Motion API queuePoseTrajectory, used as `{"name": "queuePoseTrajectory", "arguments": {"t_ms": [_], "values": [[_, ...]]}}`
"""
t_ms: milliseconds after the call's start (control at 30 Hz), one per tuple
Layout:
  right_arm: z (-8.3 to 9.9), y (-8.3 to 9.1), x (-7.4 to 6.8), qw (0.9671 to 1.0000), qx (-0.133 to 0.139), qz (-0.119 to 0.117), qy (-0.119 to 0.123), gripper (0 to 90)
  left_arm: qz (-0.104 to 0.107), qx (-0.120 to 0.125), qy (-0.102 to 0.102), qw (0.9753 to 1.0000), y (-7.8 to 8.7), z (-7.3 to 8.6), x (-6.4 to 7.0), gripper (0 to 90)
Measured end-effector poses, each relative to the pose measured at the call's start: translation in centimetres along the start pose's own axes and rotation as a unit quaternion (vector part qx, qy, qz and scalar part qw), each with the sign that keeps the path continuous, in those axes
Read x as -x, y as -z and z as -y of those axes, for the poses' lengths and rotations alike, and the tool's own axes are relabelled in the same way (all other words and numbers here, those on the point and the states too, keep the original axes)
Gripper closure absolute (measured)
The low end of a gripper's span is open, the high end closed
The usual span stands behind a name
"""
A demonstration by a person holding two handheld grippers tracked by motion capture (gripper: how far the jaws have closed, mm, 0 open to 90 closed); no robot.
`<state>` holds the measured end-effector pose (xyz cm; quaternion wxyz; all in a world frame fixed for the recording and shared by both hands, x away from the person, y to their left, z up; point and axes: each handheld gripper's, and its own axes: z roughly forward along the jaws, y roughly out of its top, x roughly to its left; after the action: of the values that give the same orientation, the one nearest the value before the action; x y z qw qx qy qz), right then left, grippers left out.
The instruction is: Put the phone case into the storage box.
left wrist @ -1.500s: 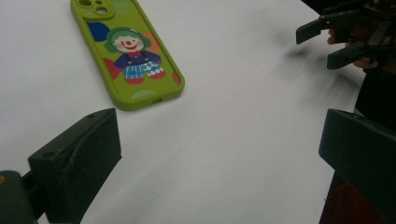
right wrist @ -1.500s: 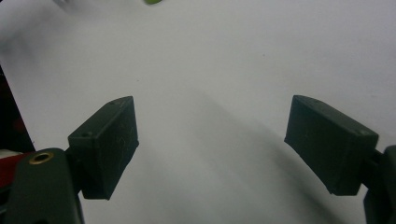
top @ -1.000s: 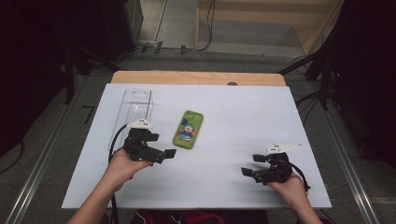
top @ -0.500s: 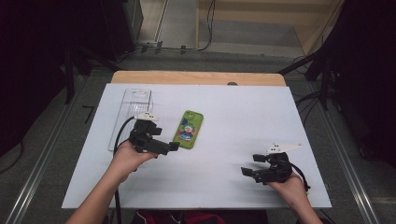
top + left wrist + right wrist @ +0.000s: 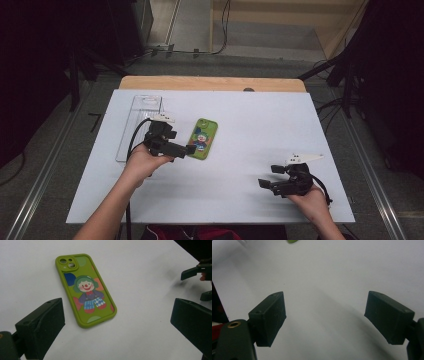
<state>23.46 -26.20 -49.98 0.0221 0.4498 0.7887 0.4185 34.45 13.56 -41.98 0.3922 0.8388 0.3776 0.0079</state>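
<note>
A green phone case (image 5: 202, 138) with a cartoon clown on it lies flat on the white table, a little left of centre. My left gripper (image 5: 182, 142) hovers at the case's left edge, its jaws pointing toward the case. In the left gripper view the case (image 5: 86, 290) lies just ahead of and between the wide-open jaws of that gripper (image 5: 119, 312), untouched. My right gripper (image 5: 270, 176) rests near the front right of the table, open, with only bare table between its jaws (image 5: 327, 312).
A clear plastic tray (image 5: 142, 120) lies on the table behind my left hand. The white tabletop (image 5: 260, 125) has a wooden strip (image 5: 210, 83) along its far edge. The right gripper (image 5: 197, 272) shows far off in the left gripper view.
My left gripper has moved forward and to the right, up to the phone case's left edge. The right gripper has stayed put.
</note>
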Motion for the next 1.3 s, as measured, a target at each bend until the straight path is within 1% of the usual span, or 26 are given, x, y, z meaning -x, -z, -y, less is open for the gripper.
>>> {"name": "queuePoseTrajectory", "arguments": {"t_ms": [133,500,600,1000,1067,1100,1300], "values": [[0.0,0.0,0.0,1.0000,0.000,0.000,-0.001,15.3,-0.008,-0.001,-0.001,1.0000,-0.5,-0.4,-0.1,0.0],[0.0,0.0,0.0,1.0000,0.000,0.002,0.000,15.4,-0.018,-0.002,0.001,0.9998,-1.5,-1.2,-0.5,0.0],[0.0,0.1,0.0,1.0000,0.000,0.003,0.000,15.4,-0.019,-0.005,0.004,0.9998,-1.9,-1.3,-0.7,0.0],[0.0,0.0,0.0,1.0000,-0.001,0.001,0.000,15.4,-0.027,-0.003,0.017,0.9995,-2.9,-1.6,-1.3,0.1],[0.0,0.0,0.0,1.0000,-0.001,0.001,-0.001,15.3,-0.028,-0.005,0.016,0.9995,-3.1,-1.7,-1.3,0.1],[0.0,-0.1,0.0,1.0000,-0.001,0.001,0.001,15.4,-0.033,-0.009,0.013,0.9993,-3.3,-1.8,-1.3,0.1],[0.0,-0.1,0.0,1.0000,-0.001,0.000,0.000,15.3,-0.036,-0.009,0.009,0.9993,-3.6,-2.5,-1.3,0.1]]}}
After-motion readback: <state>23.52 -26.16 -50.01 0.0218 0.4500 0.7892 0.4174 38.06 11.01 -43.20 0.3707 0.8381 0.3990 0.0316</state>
